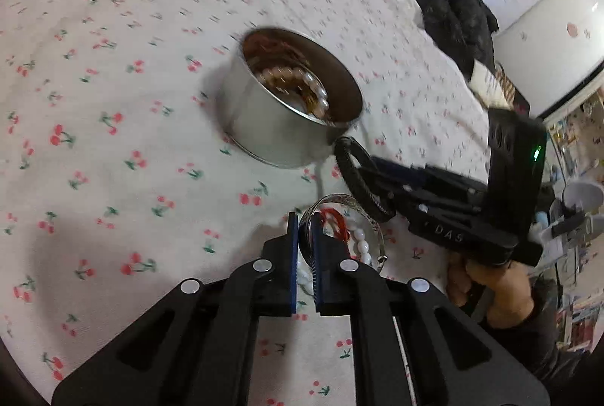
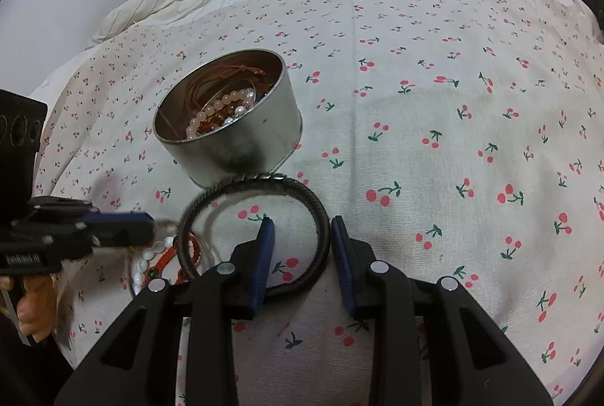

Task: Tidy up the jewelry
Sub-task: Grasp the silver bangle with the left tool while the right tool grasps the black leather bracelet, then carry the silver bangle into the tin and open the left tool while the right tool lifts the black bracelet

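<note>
Nearest in the left wrist view, the left tongs (image 1: 305, 228) are pinched nearly together on the rim of a silver bangle (image 1: 341, 202) that lies on the cherry-print bed cover (image 1: 113, 104). Inside and beside that bangle sit a red cord bracelet (image 1: 334, 223) and a string of white beads (image 1: 360, 245), all loose on the bed.

Just to the right of that pile, the right tongs (image 2: 302, 228) stand partly apart, straddling one side of a dark braided bangle (image 2: 321, 213). From the right wrist view the blue pads look close to the band but not clearly pressing on it, so I judge it not yet gripped. The far edge of this bangle reaches the foot of the tin.

Farther off stands the round metal tin (image 2: 241, 141), upright and open. It already holds pink and pearl-white bead bracelets and some brown cord coiled against its wall.

As a judgement, the task is partly done: several pieces are in the tin, while the silver bangle, the red cord, the white beads and the dark bangle remain outside.
</note>
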Demonstrator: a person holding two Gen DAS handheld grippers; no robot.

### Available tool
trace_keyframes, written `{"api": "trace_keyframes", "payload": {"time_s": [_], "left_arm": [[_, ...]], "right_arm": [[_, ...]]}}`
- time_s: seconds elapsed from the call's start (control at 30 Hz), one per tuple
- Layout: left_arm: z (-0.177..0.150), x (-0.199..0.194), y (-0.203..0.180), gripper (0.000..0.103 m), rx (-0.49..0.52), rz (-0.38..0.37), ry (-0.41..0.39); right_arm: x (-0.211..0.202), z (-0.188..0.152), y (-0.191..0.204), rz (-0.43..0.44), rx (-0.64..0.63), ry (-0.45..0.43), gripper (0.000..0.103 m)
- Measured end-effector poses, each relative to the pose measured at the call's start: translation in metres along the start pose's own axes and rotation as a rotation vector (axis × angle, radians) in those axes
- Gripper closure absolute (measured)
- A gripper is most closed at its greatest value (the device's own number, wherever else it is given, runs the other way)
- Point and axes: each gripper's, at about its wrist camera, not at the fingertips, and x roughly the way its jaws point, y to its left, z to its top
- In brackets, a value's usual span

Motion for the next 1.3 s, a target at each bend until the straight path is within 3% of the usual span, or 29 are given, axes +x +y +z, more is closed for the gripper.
{"api": "trace_keyframes", "payload": {"time_s": [0.2,0.37,0.5,0.6,0.73,0.83,0.97,1.1,1.3], "left_arm": [[0.007,-0.020,0.017,0.098,-0.063,0.005,-0.059],[0.008,-0.023,0.035,0.098,-0.101,0.156,-0.072],[0.008,-0.016,0.044,0.097,-0.112,0.222,-0.041],[0.006,-0.014,0.050,0.096,-0.118,0.227,-0.029],[0.006,-0.012,0.047,0.095,-0.090,0.245,-0.030],[0.007,-0.014,0.039,0.098,-0.067,0.243,-0.044],[0.007,-0.017,0.039,0.098,-0.072,0.265,-0.060],[0.006,-0.010,0.037,0.098,-0.059,0.290,-0.035],[0.009,-0.027,0.026,0.098,-0.014,0.311,-0.116]], "right_arm": [[0.000,0.000,-0.002,0.003,0.003,-0.001,0.072],[-0.001,-0.001,-0.001,-0.004,-0.005,0.000,0.072],[-0.001,-0.002,0.002,-0.023,-0.023,-0.003,0.074],[-0.003,-0.001,0.002,-0.028,-0.016,-0.016,0.087],[-0.012,0.000,-0.001,-0.011,0.006,-0.057,0.093],[-0.014,0.001,-0.003,-0.013,0.009,-0.065,0.093],[-0.003,0.001,-0.005,-0.029,0.012,-0.009,0.092],[-0.008,0.000,-0.003,-0.028,0.002,-0.031,0.092],[-0.030,0.003,-0.006,0.043,0.025,-0.084,0.093]]}}
